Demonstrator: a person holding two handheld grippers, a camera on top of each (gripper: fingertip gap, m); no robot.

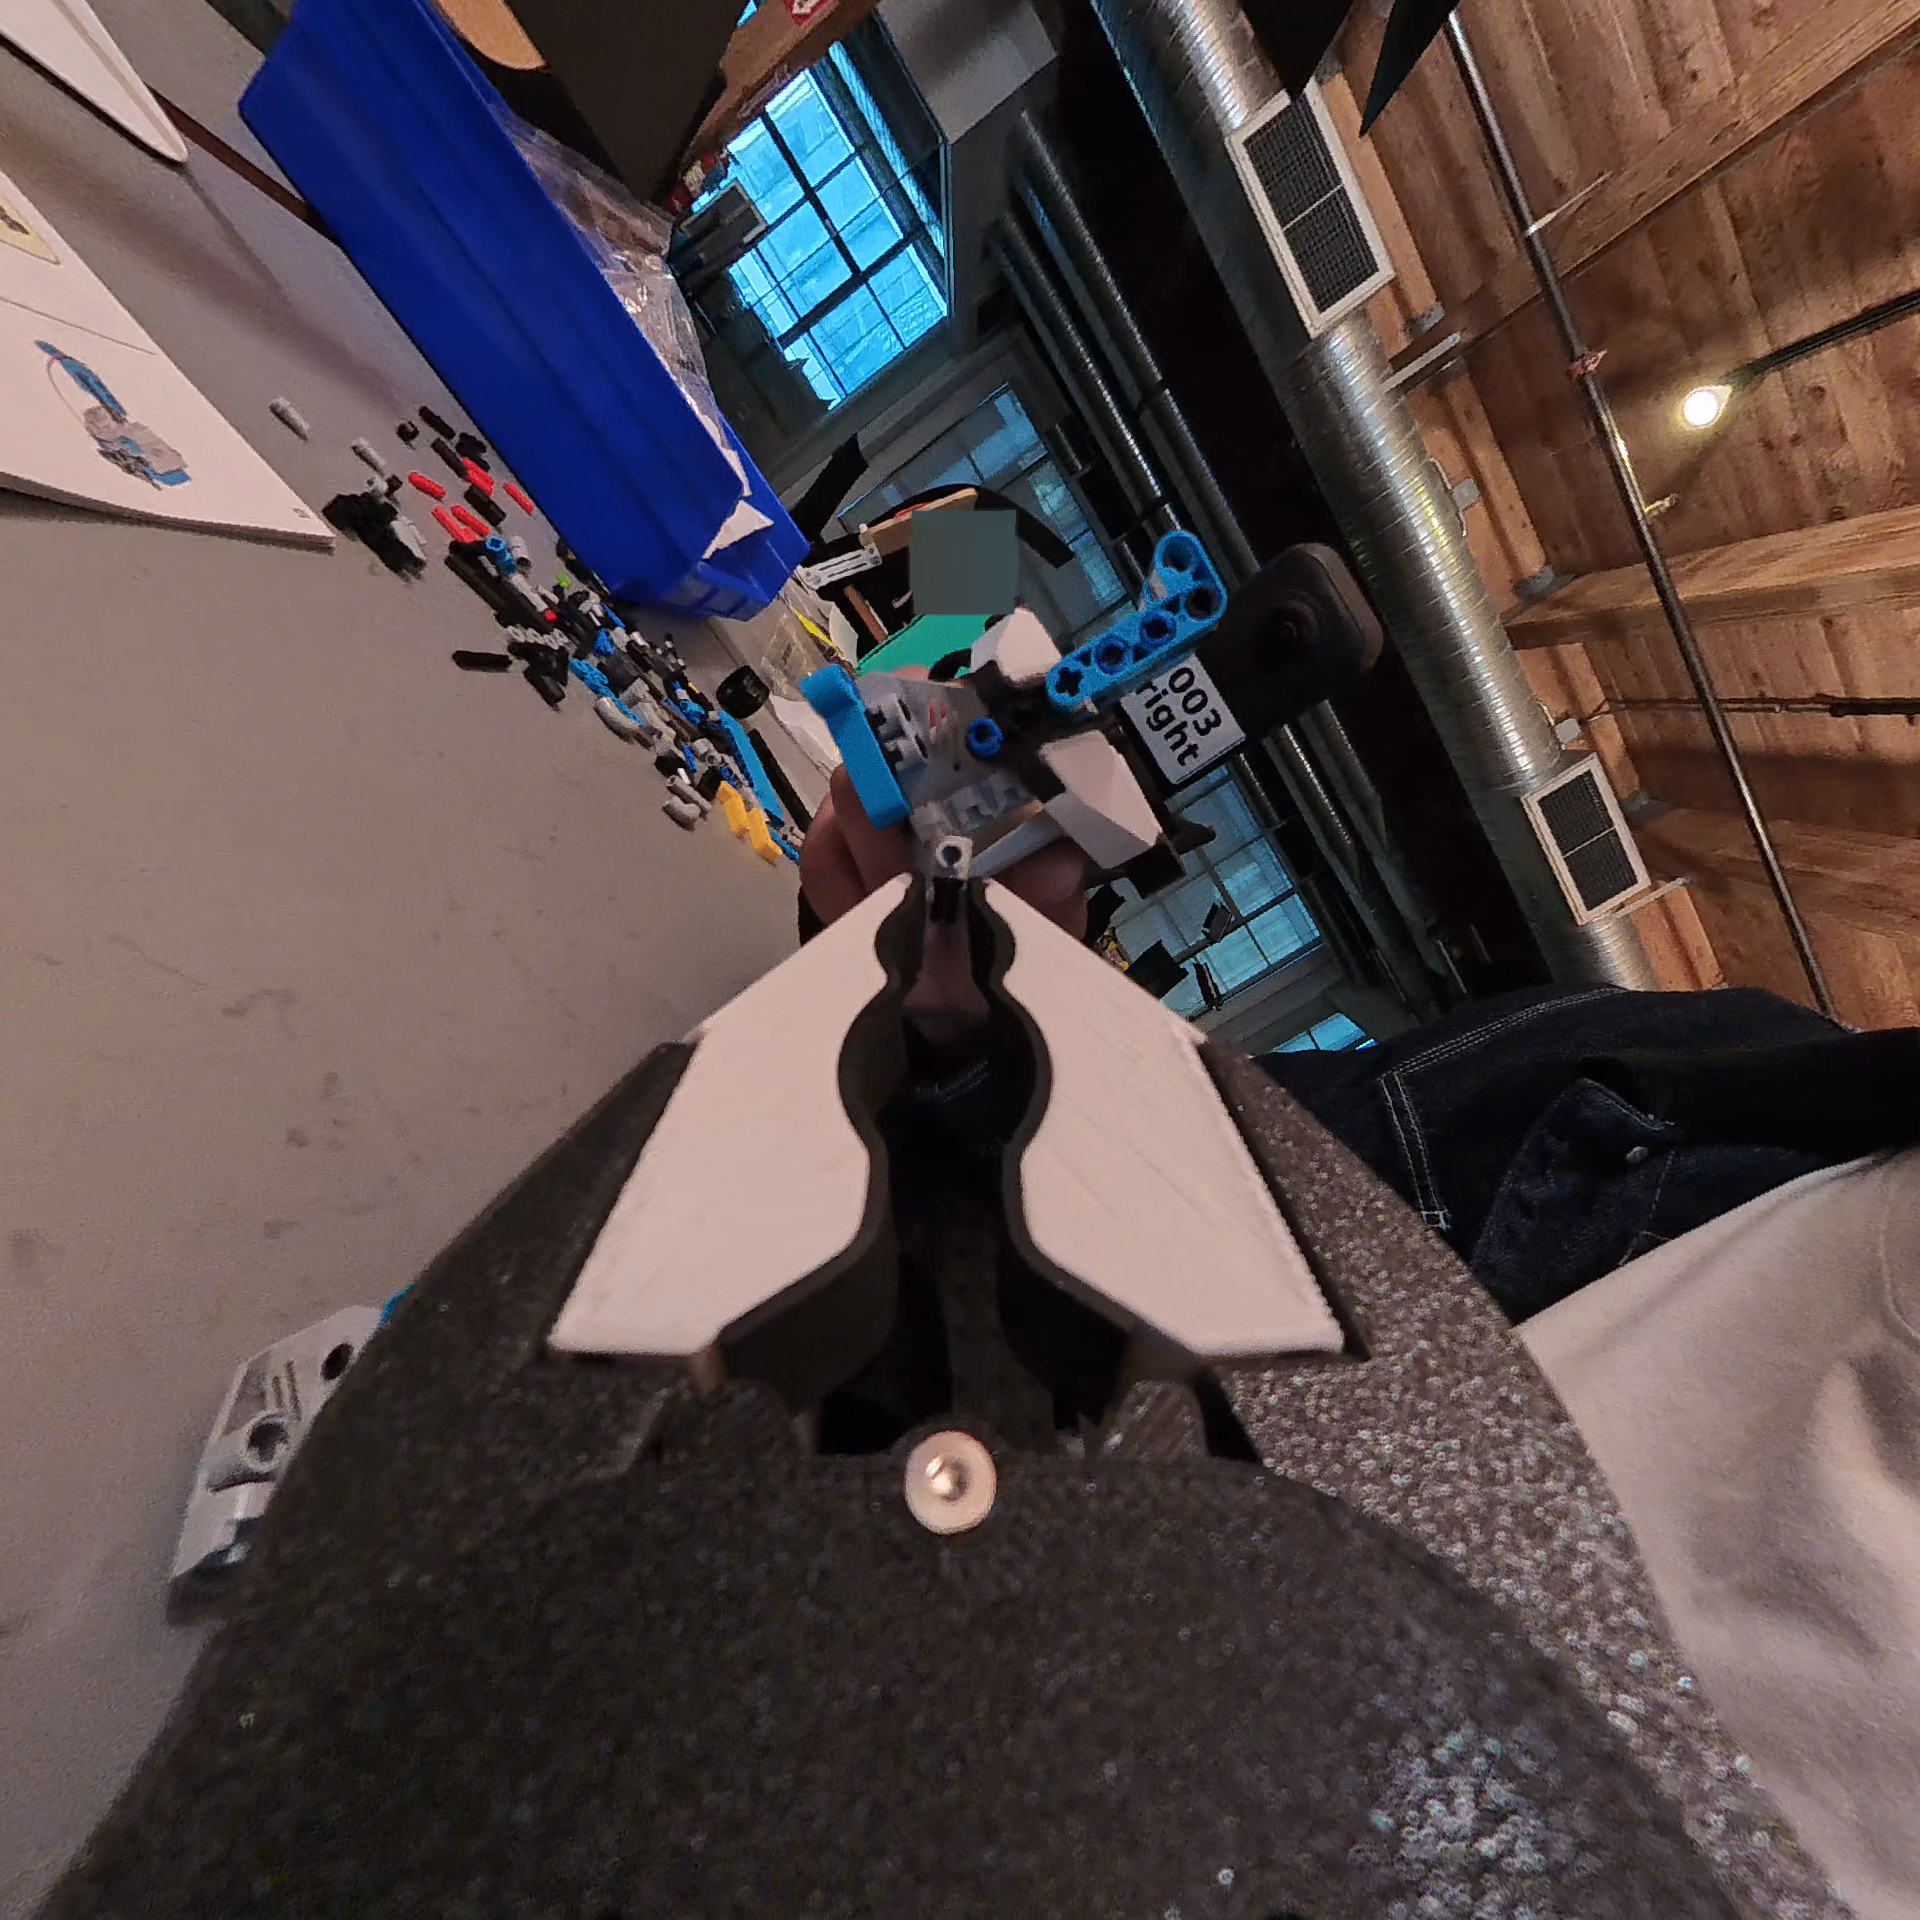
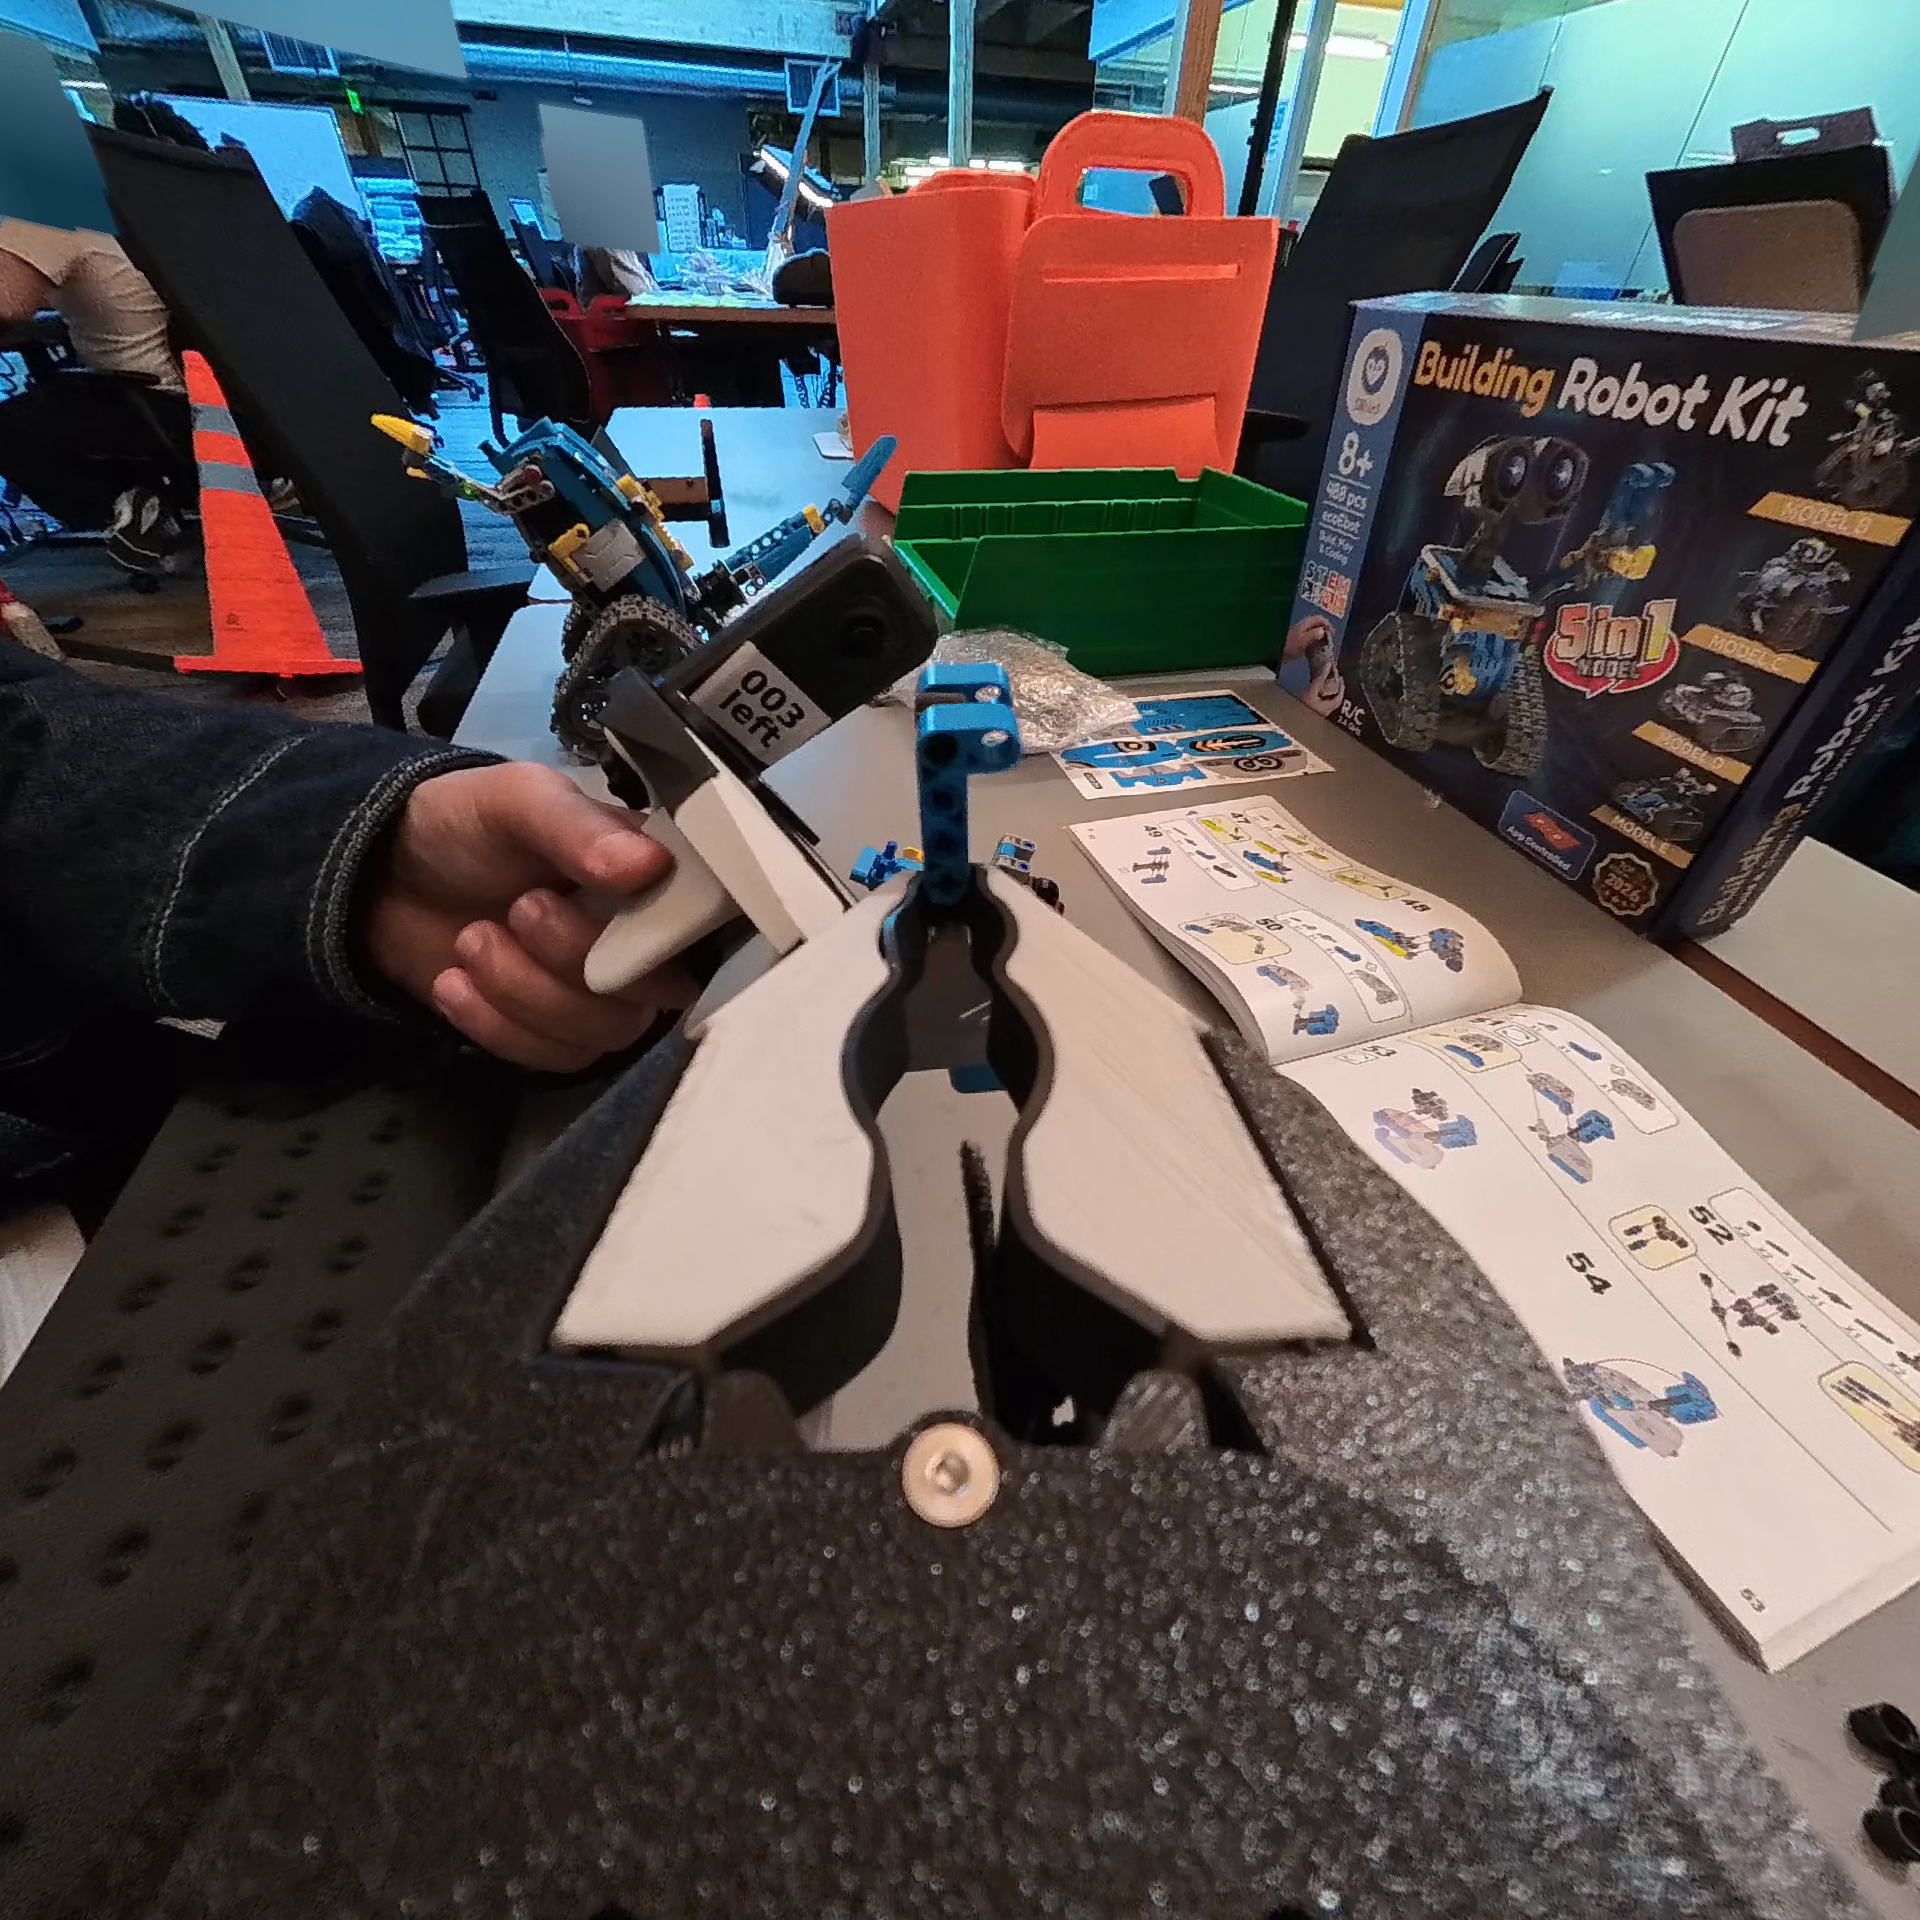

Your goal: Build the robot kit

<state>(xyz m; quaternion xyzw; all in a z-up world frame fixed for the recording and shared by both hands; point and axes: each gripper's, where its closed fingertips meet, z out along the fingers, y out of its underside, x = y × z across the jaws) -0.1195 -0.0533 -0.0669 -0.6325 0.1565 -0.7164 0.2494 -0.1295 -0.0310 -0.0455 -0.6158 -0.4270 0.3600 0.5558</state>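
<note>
My left gripper (image 1: 941, 896) is shut on a small black pin (image 1: 945, 902) at its tips. The pin is right against a grey connector (image 1: 951, 854) on a blue and grey brick assembly (image 1: 894, 743). My right gripper (image 1: 1013, 727) holds that assembly up in the air in front of me. In the right wrist view my right gripper (image 2: 943, 883) is shut on the assembly's blue angled beam (image 2: 943, 800), which stands upright out of the tips. The left gripper (image 2: 805, 920), held by a hand (image 2: 499, 904), comes in from the left, its tips hidden behind my finger.
Loose small pieces (image 1: 582, 644) lie on the grey table beside a blue bin (image 1: 520, 312). An open instruction booklet (image 2: 1455, 1143), a kit box (image 2: 1610, 603), a green bin (image 2: 1101, 561), an orange bag (image 2: 1039, 312) and a built wheeled model (image 2: 603, 561) stand around. The tips of both grippers are at nearly the same place.
</note>
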